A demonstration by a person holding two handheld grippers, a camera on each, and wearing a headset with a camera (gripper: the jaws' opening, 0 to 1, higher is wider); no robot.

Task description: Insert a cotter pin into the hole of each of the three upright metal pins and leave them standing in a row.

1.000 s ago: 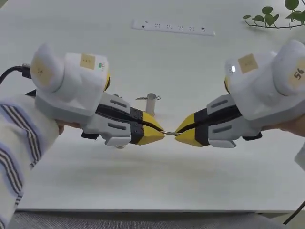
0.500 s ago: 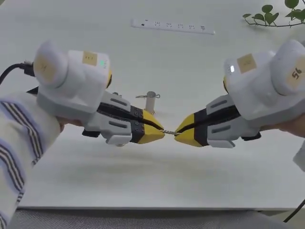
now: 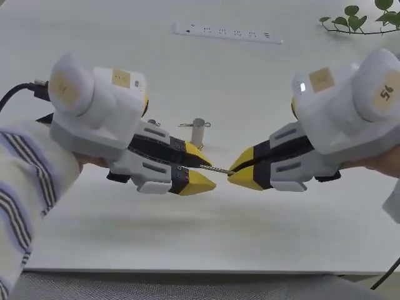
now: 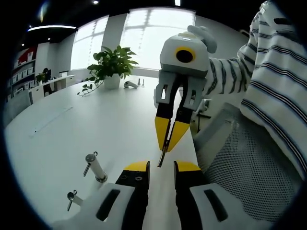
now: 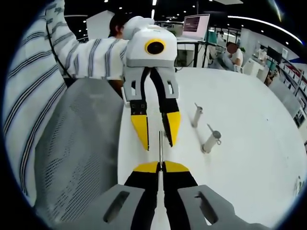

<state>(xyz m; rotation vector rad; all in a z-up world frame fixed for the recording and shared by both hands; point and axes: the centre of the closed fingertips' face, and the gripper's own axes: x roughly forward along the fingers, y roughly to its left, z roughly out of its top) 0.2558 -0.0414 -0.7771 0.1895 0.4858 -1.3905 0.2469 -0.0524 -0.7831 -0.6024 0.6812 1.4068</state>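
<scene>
A thin cotter pin (image 3: pixel 217 169) hangs in the air above the white table (image 3: pixel 250 94), and my right gripper (image 3: pixel 232 174) is shut on one end of it. Its free end reaches between the spread jaws of my left gripper (image 3: pixel 210 175), which is open and does not touch it. In the right gripper view the cotter pin (image 5: pixel 160 143) runs from my right gripper (image 5: pixel 160 166) up into the left gripper (image 5: pixel 159 143). Behind them, one upright metal pin (image 3: pixel 198 131) stands with a cotter pin through its top. A second upright pin (image 5: pixel 196 115) stands beside the first (image 5: pixel 211 139).
A white power strip (image 3: pixel 228 35) lies at the far side of the table and plant leaves (image 3: pixel 359 22) trail in at the back right. The near table edge (image 3: pixel 187 270) is just below the grippers. A grey mesh chair (image 5: pixel 81 143) is behind the person.
My left gripper's jaws have opened and let go of the cotter pin, which both grippers held before. The right gripper keeps it. Both grippers stay roughly in place.
</scene>
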